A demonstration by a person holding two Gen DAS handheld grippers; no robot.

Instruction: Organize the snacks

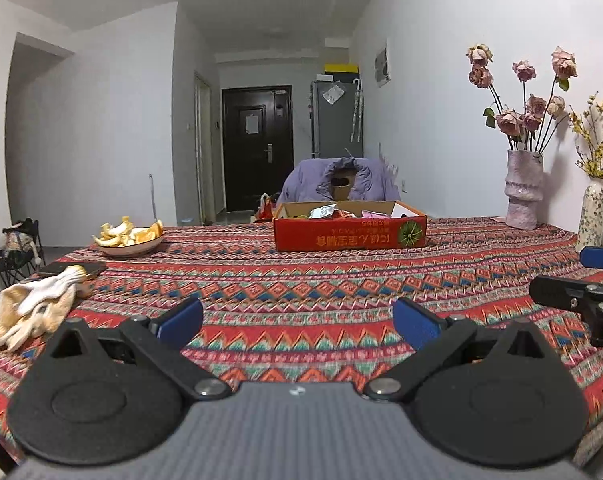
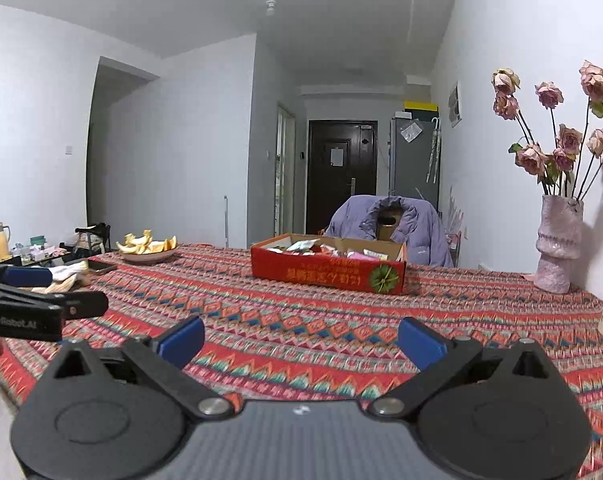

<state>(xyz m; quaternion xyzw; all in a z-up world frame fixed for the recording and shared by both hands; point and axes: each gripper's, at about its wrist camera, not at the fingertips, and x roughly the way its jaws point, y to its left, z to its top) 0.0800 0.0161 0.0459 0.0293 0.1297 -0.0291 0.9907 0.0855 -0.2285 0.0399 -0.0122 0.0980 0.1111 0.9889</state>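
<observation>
Left gripper (image 1: 297,322): nearest to the lens, low over the patterned tablecloth (image 1: 301,280); its jaws stood wide apart and held nothing
Right gripper (image 2: 301,340): just beside the left one, also low over the cloth, jaws spread wide and empty
Snacks (image 1: 333,212): already lying inside the red cardboard box (image 1: 349,234), mixed wrappers, which kinds I could not tell
Box place: far side of the table, well apart from both grippers, a chair with a purple jacket (image 1: 337,180) behind it
Other things: bowl of orange pieces (image 1: 129,240) and white gloves (image 1: 33,308) at the left, vases with flowers (image 1: 525,188) at the right
Progress: judged at the very start or the very end, no packet was in hand
Risk: a long reach to the box could push it along the cloth, because it is light; thin wrappers could slip from the pads; a wide swing at the right could knock a vase
</observation>
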